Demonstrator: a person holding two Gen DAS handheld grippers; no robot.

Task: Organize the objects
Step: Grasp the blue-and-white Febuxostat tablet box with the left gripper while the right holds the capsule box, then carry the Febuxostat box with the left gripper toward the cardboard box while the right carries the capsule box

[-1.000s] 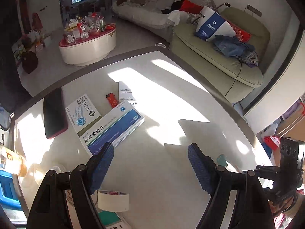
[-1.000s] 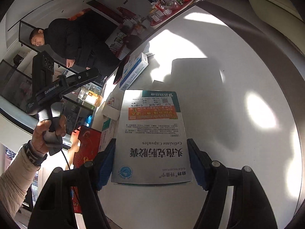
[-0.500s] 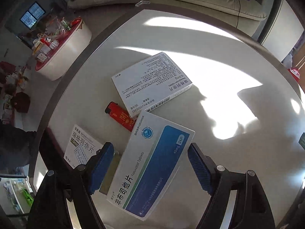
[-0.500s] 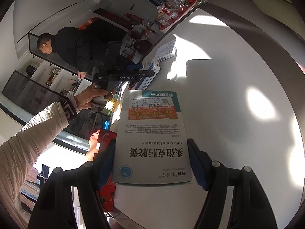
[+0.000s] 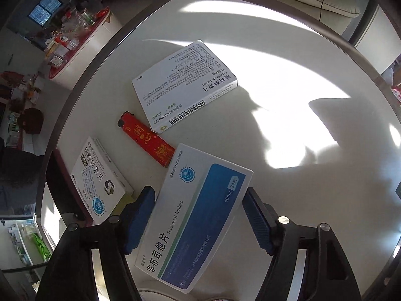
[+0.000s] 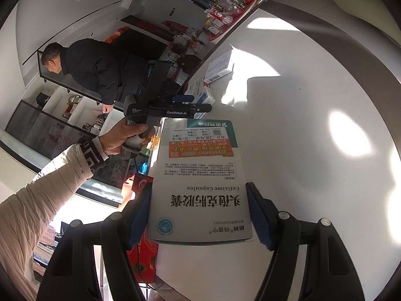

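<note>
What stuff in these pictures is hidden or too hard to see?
- Left wrist view: the phone is partly hidden under a small medicine box.
- Left wrist view: the tape roll is cut off by the bottom edge.
- Right wrist view: the red box is mostly behind the left finger of the right gripper.
- Right wrist view: the bottles on the far table are too small to tell apart.
</note>
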